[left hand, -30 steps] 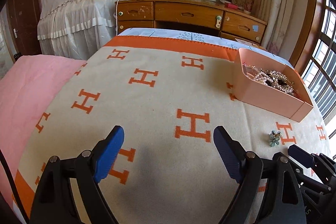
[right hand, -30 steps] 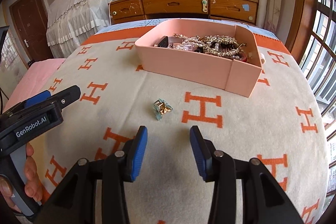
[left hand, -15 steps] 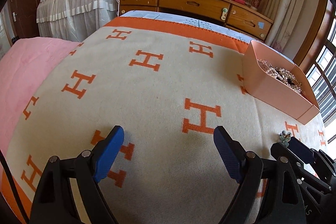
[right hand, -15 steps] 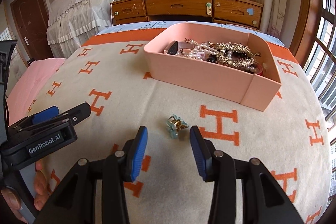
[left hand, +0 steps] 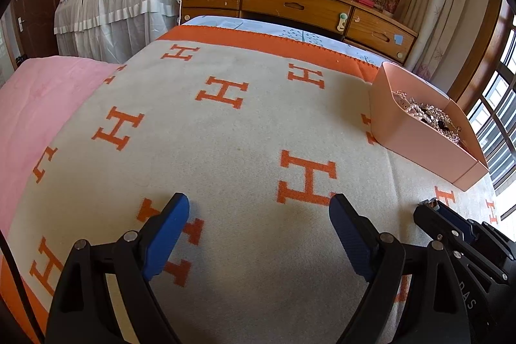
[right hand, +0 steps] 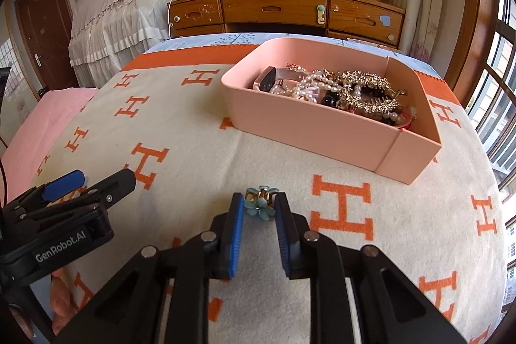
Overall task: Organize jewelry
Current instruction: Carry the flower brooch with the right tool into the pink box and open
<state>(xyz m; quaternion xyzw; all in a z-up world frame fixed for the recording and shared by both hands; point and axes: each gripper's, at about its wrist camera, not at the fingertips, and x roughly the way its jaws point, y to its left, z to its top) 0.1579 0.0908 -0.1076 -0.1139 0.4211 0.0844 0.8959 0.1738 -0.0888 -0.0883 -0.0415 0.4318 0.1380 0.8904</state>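
Note:
A small blue flower hair clip [right hand: 260,204] with gold parts lies on the H-pattern blanket. My right gripper [right hand: 259,205] has its two blue pads on either side of the clip, narrowed around it; I cannot tell whether they press it. A pink box [right hand: 309,131] holding pearls, a watch and gold pieces stands beyond it, also in the left wrist view [left hand: 416,141]. My left gripper [left hand: 259,208] is wide open and empty above the blanket, to the left of the right gripper [left hand: 435,211].
The beige and orange blanket [left hand: 225,124] covers the bed, with a pink quilt [left hand: 35,105] at its left. A wooden dresser [right hand: 283,12] stands behind the bed. Windows [right hand: 496,79] line the right side.
My right gripper has moved forward onto the clip and its jaws have narrowed around it. My left gripper stayed wide open and drifted slightly.

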